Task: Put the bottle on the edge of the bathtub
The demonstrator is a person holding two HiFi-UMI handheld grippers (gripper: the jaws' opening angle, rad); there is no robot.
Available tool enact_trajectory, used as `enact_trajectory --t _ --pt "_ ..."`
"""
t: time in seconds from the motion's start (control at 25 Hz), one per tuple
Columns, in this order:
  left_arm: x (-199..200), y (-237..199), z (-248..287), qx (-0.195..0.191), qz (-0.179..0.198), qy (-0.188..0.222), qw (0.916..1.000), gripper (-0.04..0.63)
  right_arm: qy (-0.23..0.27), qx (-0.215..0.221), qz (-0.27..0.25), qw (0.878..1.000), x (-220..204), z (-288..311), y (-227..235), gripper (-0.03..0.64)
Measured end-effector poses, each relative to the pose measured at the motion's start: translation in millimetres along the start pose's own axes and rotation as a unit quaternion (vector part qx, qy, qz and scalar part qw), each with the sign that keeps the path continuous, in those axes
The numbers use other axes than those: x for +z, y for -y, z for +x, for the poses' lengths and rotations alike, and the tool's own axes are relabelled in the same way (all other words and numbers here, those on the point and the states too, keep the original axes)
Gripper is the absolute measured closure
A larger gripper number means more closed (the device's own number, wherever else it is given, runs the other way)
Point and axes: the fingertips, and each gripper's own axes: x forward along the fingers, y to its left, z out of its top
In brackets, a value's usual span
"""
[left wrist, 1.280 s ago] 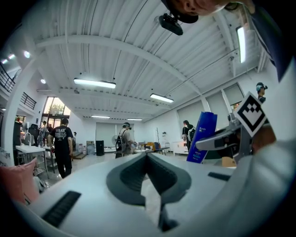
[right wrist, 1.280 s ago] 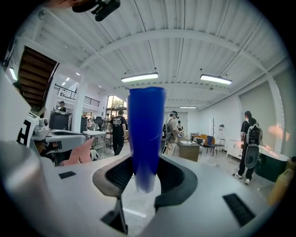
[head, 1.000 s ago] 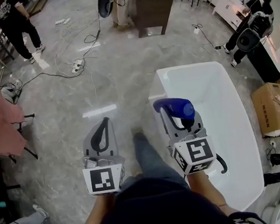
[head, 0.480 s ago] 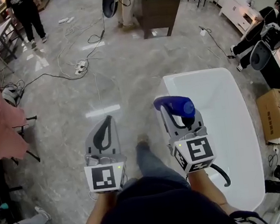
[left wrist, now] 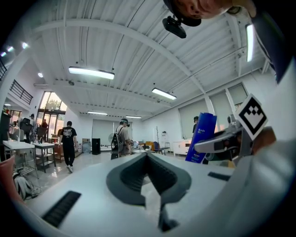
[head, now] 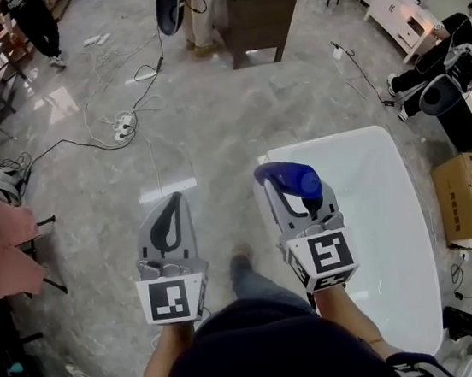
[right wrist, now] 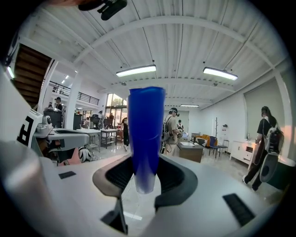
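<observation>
The right gripper (head: 287, 194) is clamping a tall blue plastic bottle (head: 295, 181) upright between its jaws, holding it over the left rim of the glossy white bathtub (head: 333, 139). I'd say the approach is ending and the placing is coming up. That is calling for a careful lowering onto the narrow, slick rim, base flat, before letting go. The left gripper (head: 169, 220) is hanging empty, its 2 jaws together. Black cables (head: 116, 126) are trailing across the polished grey stone floor (head: 101, 210) near a brown wooden cabinet (head: 258, 15).
</observation>
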Motion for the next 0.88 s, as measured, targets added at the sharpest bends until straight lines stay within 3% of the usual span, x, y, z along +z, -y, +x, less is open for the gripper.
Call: enact_trajectory --t 0.24,0.56,0.88 --pt "11.1 -6.7 72.0 0.013 -0.006 -0.002 0.9999 0.594 0.001 0.013 -0.002 1.000 12.5 60.8 45.9 0.451" --pt "2.3 -28.9 133.0 0.023 -0.003 -0.013 0.9996 0.594 -0.003 0.027 -0.001 1.000 12.7 123.1 71.0 0.451" --pt "0.0 -19.8 182.1 -0.020 0.002 -0.013 0.9997 0.594 -0.003 -0.016 0.004 1.000 12.1 134.1 105.5 0.451"
